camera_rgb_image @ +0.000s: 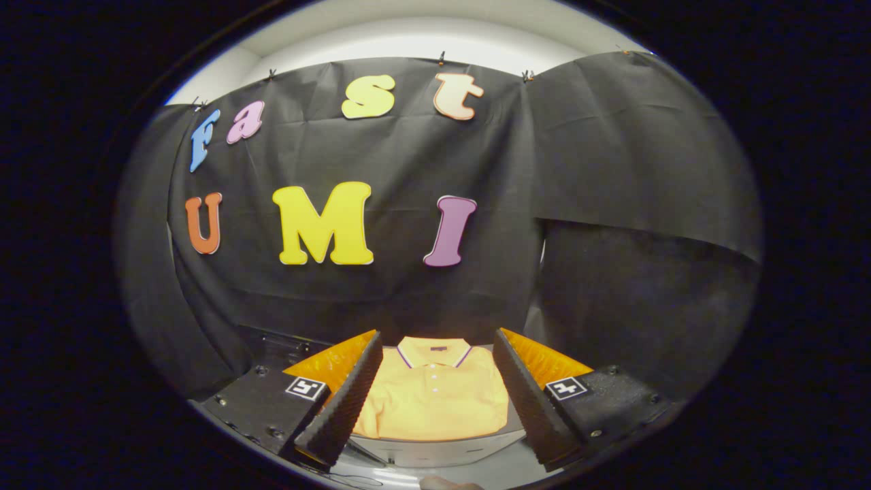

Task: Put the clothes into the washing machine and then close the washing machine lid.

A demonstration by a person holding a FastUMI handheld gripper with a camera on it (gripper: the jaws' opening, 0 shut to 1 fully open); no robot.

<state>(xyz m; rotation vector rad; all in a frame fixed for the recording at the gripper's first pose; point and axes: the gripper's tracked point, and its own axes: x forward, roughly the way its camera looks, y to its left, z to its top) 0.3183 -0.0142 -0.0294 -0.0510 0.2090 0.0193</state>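
Note:
A folded yellow polo shirt (434,398) with a striped collar lies flat on a pale raised surface (449,450), straight ahead of me and seen between my fingers. My gripper (437,340) is open wide and hangs above the shirt's near part; one finger (350,395) stands left of the shirt and the other on its right. Neither finger touches the cloth. Nothing is held.
The booth's black cloth wall (408,204) rises close behind the shirt and wraps round both sides. A pale ceiling strip (422,41) shows above it. A bit of a hand (446,483) peeks in below the fingers.

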